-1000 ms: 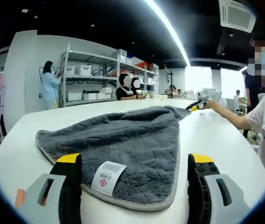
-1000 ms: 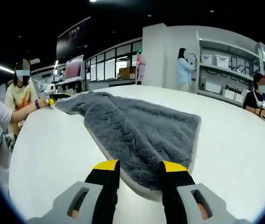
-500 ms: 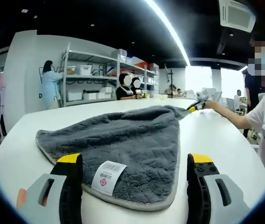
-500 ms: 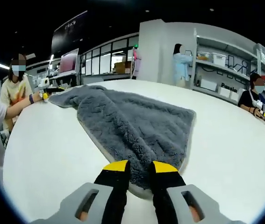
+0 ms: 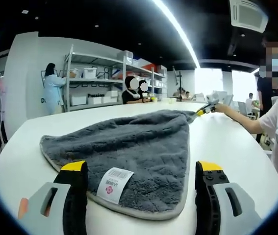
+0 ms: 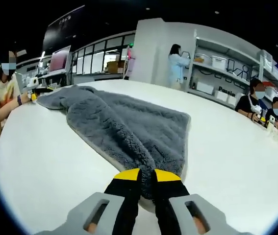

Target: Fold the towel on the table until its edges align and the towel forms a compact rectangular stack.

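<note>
- Left gripper view: at far left a person in a pale coat (image 5: pixel 52 93) stood facing the shelves (image 5: pixel 97 81), which were stacked with white bins.
- The left gripper (image 5: pixel 141 172) sat low over the white table (image 5: pixel 232 147), jaws spread wide, yellow tips well apart, nothing between them pinched.
- Between those jaws lay the near corner of the grey towel (image 5: pixel 129 147), flat on the table, its pale hem curving round the front.
- A white label (image 5: pixel 112 184) with a barcode and a red mark lay on that corner, just beside the left jaw.
- The towel ran away up the table and narrowed to a far corner at upper right.
- There the right gripper (image 5: pixel 204 108) met the cloth, at the end of a person's outstretched arm (image 5: pixel 241 121); from here its grip could not be made out.
- Right gripper view: at far left the left gripper (image 6: pixel 35 93) sat at the towel's far end, by a person's hand.
- The towel (image 6: pixel 129 129) stretched towards the camera, rumpled into a long ridge along its left side, flatter on its right.
- The right gripper (image 6: pixel 146 173) had its jaws drawn almost together, and the near edge of the towel was clamped between the yellow tips.
- To the right, bare table (image 6: pixel 237 161), and seated people at its far edge.
</note>
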`<state>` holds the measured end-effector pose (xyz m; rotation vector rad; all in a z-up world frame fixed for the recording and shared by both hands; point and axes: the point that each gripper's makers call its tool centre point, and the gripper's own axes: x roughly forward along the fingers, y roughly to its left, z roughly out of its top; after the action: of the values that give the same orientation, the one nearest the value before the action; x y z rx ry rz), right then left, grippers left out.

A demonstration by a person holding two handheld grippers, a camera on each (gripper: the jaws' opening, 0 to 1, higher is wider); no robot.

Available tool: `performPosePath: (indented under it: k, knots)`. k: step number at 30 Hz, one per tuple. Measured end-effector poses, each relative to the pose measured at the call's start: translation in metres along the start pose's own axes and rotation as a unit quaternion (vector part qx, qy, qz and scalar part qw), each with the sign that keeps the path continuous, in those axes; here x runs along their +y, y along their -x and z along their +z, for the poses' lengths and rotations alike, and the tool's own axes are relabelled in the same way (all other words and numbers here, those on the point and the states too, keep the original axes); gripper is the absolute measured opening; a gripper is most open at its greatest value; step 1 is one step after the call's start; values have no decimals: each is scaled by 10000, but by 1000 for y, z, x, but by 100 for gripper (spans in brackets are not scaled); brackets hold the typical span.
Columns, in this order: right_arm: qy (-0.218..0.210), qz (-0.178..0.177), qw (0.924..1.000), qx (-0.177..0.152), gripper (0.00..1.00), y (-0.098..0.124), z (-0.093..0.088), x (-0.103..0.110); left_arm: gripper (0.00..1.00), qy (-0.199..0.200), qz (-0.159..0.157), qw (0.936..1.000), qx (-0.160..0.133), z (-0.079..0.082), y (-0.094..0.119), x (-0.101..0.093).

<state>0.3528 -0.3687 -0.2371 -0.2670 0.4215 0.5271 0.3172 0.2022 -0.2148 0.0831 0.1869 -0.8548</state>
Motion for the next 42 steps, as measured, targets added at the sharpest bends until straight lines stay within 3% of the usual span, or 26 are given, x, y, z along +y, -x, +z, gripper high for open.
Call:
performPosePath:
  k: [6,13,23,30,34,37,42]
  knots:
    - [137,-330,9994,36,6,0,0,-21,89,-1,-3,10000,4,0,0,1]
    - [240,-575,9980,47,5,2,-1,-30,88,-14,-5,10000,12,0,-1,2]
    - [358,-1174,9922,217,5,7,-5,-58,88,-21,-6,10000,23,0,0,5]
    - [344,-1243,9914,241,5,9,-6,-59,87,-29,-9,10000,23,1,1,8]
    - [178,-1142,9933,88,7,11,-2,-58,87,-24,-10,10000,22,1,1,9]
    - [-158,-961,9949,-251,11,13,7,-55,87,-28,-11,10000,27,0,0,5]
    - [-354,-1014,9929,-504,21,19,14,-55,87,-5,-26,10000,15,0,0,3]
